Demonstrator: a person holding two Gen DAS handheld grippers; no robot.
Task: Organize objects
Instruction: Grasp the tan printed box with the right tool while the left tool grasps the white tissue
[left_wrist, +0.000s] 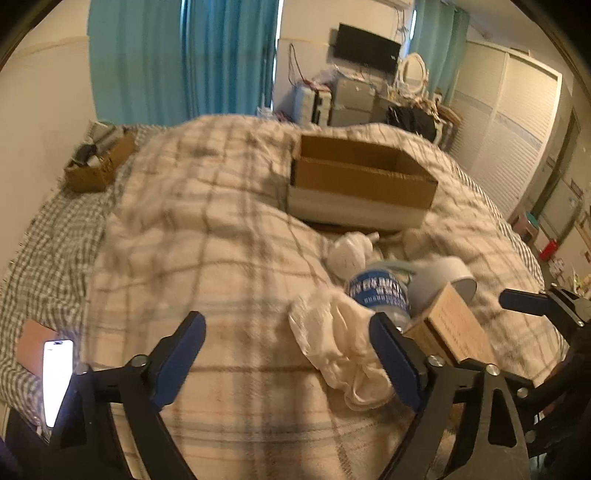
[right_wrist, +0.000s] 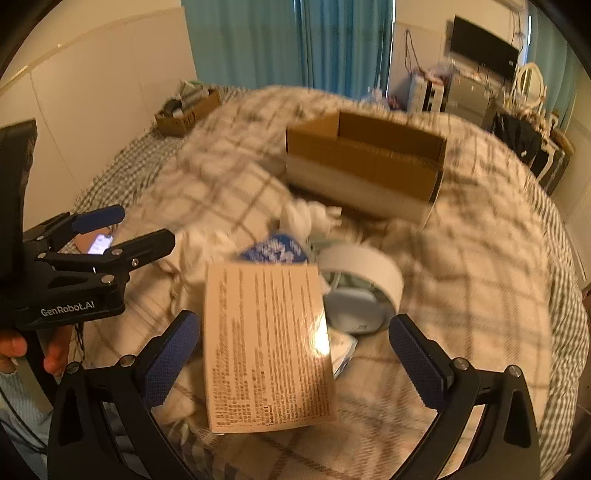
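Note:
A pile of objects lies on the plaid blanket: a tan printed box (right_wrist: 267, 347), a blue-labelled bottle (right_wrist: 275, 251), a white round device (right_wrist: 364, 277) and a white crumpled cloth (left_wrist: 340, 339). An open cardboard box (left_wrist: 360, 177) stands farther back on the bed; it also shows in the right wrist view (right_wrist: 365, 158). My right gripper (right_wrist: 291, 354) is open with the tan box lying between its fingers, untouched. My left gripper (left_wrist: 291, 354) is open and empty, just left of the pile, above the blanket. The tan box (left_wrist: 458, 325) and the bottle (left_wrist: 380, 291) show at the right of the left wrist view.
A lit phone (left_wrist: 57, 380) lies at the bed's left edge. A small brown basket (left_wrist: 99, 162) with items sits at the far left by the wall. Teal curtains, a cluttered dresser (left_wrist: 354, 99) and a white wardrobe (left_wrist: 509, 122) stand behind the bed.

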